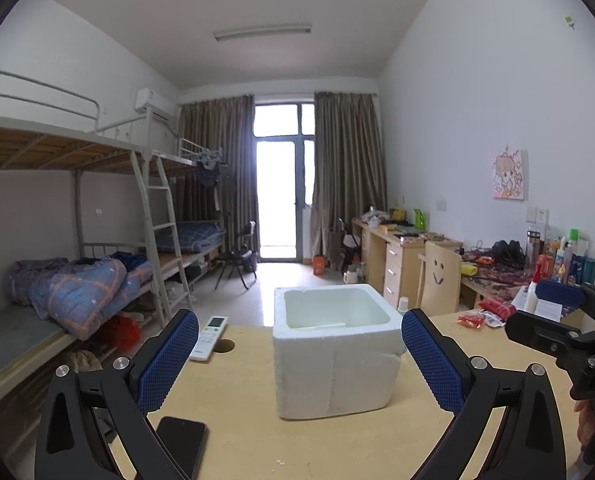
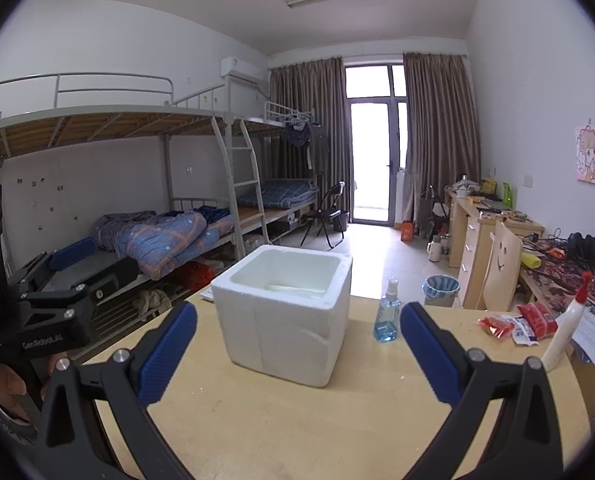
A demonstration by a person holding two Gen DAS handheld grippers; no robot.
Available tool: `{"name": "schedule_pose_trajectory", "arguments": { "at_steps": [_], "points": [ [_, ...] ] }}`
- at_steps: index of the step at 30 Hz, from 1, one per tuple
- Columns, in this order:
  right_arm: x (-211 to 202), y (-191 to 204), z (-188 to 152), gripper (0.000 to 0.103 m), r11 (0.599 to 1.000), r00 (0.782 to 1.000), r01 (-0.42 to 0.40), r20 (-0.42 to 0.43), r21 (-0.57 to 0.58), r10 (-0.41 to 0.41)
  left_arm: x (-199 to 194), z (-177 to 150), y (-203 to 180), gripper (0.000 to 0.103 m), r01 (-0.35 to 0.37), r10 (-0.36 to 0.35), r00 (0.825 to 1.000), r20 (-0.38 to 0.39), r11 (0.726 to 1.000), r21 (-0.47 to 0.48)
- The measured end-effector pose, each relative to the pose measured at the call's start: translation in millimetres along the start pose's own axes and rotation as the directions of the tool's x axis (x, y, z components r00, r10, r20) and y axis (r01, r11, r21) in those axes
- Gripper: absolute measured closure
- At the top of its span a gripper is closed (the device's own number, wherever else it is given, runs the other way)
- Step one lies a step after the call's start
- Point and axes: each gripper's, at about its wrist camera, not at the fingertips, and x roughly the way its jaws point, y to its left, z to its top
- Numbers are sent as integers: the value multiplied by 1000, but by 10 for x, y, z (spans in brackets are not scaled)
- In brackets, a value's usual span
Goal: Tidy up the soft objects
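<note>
Ahead of both tools: foam box (image 1: 335,350) on the counter (image 1: 233,420).
Left tool (image 1: 299,364) and right tool (image 2: 297,356) released, empty; red snack packets (image 2: 515,324) lie to the right, likely awaiting boxing.

The foam box (image 1: 335,354) is seen as matt white polystyrene with a grainy, pitted skin. The worktop (image 1: 237,420) is finished in pale wood laminate, smooth and lightly sheened. The left claw (image 1: 299,364) and right claw (image 2: 297,356) are made of matt black plastic with bright metal rivets, and their pads (image 1: 167,364) are covered in blue, diamond-textured rubber. The phone (image 1: 185,444) is faced in glossy black glass. The spray bottle (image 2: 386,314) is formed of clear glossy plastic. The snack packets (image 2: 531,320) are wrapped in shiny red film.
</note>
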Motion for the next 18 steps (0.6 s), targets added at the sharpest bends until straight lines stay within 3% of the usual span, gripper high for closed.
{"name": "schedule_pose_trajectory", "arguments": {
  "at_steps": [4, 12, 18],
  "points": [
    [-75, 18, -202, 0, 1000, 1000, 28, 10, -4, -28, -145, -172, -16, 1, -28, 28, 999, 37, 1000, -12],
    [-172, -3, -569, 0, 997, 998, 51, 28, 64, -53, -274, -553, -65, 1, -21, 21, 1000, 21, 1000, -11],
    [-235, -3, -830, 0, 992, 997, 69, 34, 102, -73, -408, -829, -96, 1, -42, 43, 998, 52, 999, -7]
  ]
}}
